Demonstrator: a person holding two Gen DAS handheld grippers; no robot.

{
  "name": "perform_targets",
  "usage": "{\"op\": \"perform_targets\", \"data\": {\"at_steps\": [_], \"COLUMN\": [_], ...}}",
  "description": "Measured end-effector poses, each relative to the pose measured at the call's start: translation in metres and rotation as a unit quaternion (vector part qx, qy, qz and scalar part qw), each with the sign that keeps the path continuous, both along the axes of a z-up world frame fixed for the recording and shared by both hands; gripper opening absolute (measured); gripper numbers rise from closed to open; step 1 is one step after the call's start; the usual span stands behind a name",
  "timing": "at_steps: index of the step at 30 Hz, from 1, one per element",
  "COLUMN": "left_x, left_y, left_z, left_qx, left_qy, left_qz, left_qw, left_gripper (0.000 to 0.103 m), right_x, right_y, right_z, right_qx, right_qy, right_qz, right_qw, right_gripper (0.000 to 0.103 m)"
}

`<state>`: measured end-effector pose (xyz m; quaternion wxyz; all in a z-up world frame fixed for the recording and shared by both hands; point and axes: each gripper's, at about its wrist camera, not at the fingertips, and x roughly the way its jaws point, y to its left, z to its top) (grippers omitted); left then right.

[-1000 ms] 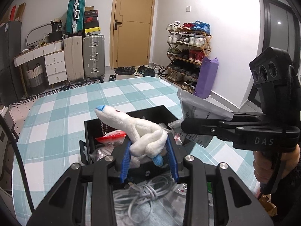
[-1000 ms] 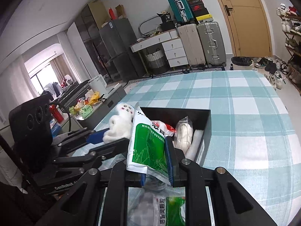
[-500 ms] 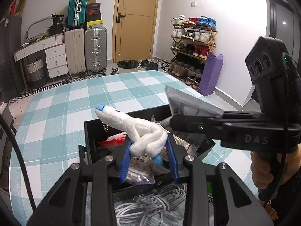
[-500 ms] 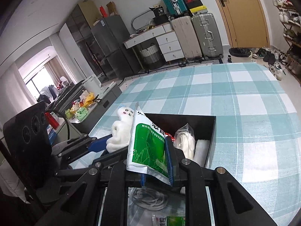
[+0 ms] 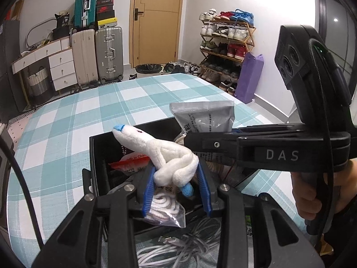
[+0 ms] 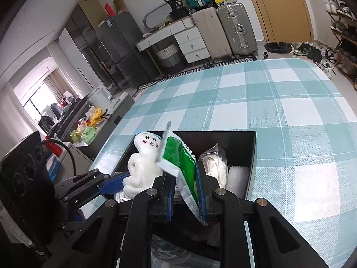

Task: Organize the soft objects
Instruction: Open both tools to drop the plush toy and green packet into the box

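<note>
1. Plush toy, white with blue tips: clamped between the blue pads of the left claw, held over the black box; its face shows in the right wrist view.
2. Foil packet, green and white on one side, grey on the other: pinched in the right claw, tilted, held above the box just beside the plush toy.
3. Black box, open top: stands on the worktop, which is covered in a teal and white check cloth. Contents seen: a red and white packet, a clear bag of white cord, a pale foam-like piece against the right wall.
4. Clear bag of white cord: lies at the near edge of the box, under the left claw.
5. White cable, loosely coiled: lies on the worktop in front of the box.
6. Right hand: wrapped round the handle of the right claw.
</note>
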<state>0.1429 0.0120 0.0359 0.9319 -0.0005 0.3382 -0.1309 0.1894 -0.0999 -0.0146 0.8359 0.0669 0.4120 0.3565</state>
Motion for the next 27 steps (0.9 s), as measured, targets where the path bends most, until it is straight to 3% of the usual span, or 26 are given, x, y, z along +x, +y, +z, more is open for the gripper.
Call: {"op": "perform_targets", "data": {"at_steps": [10, 17, 19, 20, 22, 23, 24, 25, 27], "left_x": [-0.001, -0.010, -0.015, -0.019, -0.024, -0.027, -0.029, -0.032, -0.040], "left_y": [0.006, 0.015, 0.017, 0.019, 0.023, 0.025, 0.026, 0.027, 0.032], "left_z": [-0.005, 0.002, 0.006, 0.008, 0.010, 0.012, 0.013, 0.014, 0.016], "left_qx": [-0.009, -0.033, -0.030, -0.027, -0.025, -0.025, -0.024, -0.023, -0.020], "left_qy": [0.007, 0.008, 0.002, -0.004, -0.005, -0.005, -0.005, -0.006, -0.019], "left_qz": [0.001, 0.013, 0.020, 0.027, 0.032, 0.036, 0.039, 0.046, 0.070], "left_qw": [0.9999, 0.9994, 0.9993, 0.9993, 0.9991, 0.9990, 0.9989, 0.9987, 0.9972], "left_gripper": [0.035, 0.043, 0.057, 0.058, 0.059, 0.060, 0.070, 0.086, 0.100], "right_x": [-0.005, -0.025, -0.032, -0.034, -0.040, -0.044, -0.047, -0.050, -0.055], "right_y": [-0.003, -0.013, -0.019, -0.021, -0.028, -0.031, -0.035, -0.037, -0.042], "right_z": [0.001, 0.018, 0.022, 0.024, 0.026, 0.027, 0.028, 0.028, 0.026], "right_qx": [-0.018, -0.062, -0.071, -0.075, -0.081, -0.081, -0.080, -0.081, -0.084], "right_qy": [-0.014, -0.081, -0.098, -0.104, -0.111, -0.117, -0.121, -0.122, -0.125], "right_qz": [0.002, 0.004, 0.000, -0.002, -0.006, -0.010, -0.014, -0.014, -0.015], "right_qw": [1.000, 0.995, 0.993, 0.992, 0.991, 0.990, 0.989, 0.989, 0.988], "right_gripper": [0.018, 0.039, 0.057, 0.062, 0.083, 0.085, 0.087, 0.089, 0.094]}}
